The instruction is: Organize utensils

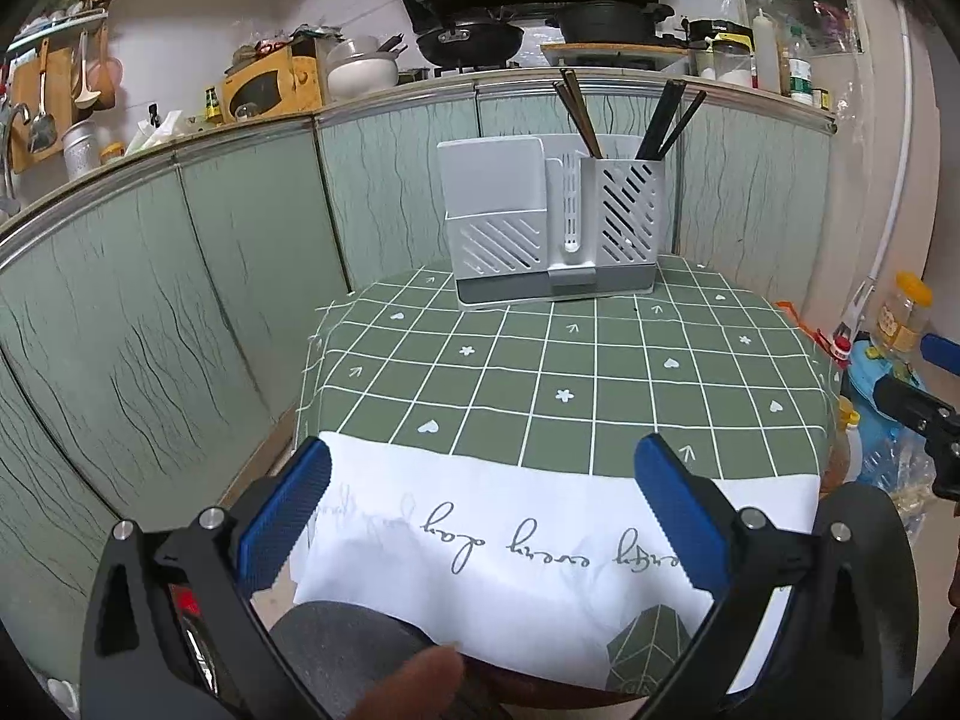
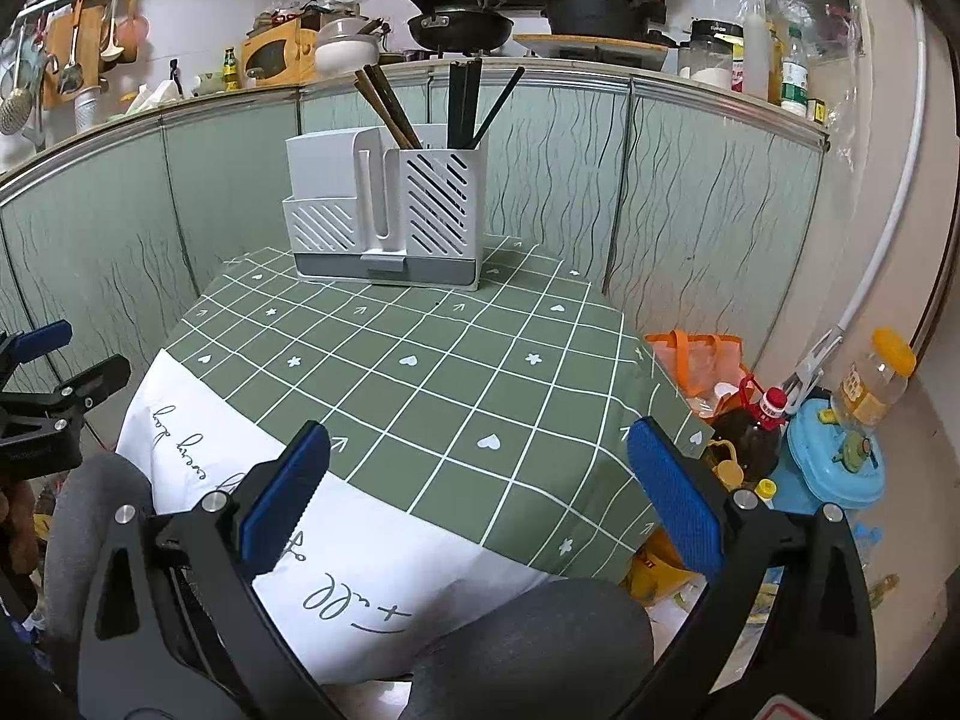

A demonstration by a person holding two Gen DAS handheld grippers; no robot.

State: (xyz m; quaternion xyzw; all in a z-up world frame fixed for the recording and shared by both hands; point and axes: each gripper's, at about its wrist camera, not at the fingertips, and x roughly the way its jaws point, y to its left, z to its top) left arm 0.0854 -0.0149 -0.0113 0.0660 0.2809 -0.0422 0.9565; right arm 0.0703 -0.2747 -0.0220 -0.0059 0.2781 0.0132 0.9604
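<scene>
Your left gripper (image 1: 483, 480) hovers over the near edge of a small table, its blue-padded fingers (image 1: 288, 516) spread wide with nothing between them; your right gripper (image 2: 480, 474) hangs the same way, fingers wide apart and empty, above the table's near right side. The table wears a green checked tablecloth (image 1: 540, 360) with a white band of script along the near edge. At the far end stands a white utensil holder (image 1: 552, 222), upright on the cloth; brown chopsticks (image 1: 579, 114) lean left and black chopsticks (image 1: 666, 120) lean right out of its slotted right-hand compartment; its left compartment shows no utensils. Both grippers are well apart from the holder. Behind it runs a pale green cabinet front (image 1: 240, 252) under a cluttered kitchen counter.
</scene>
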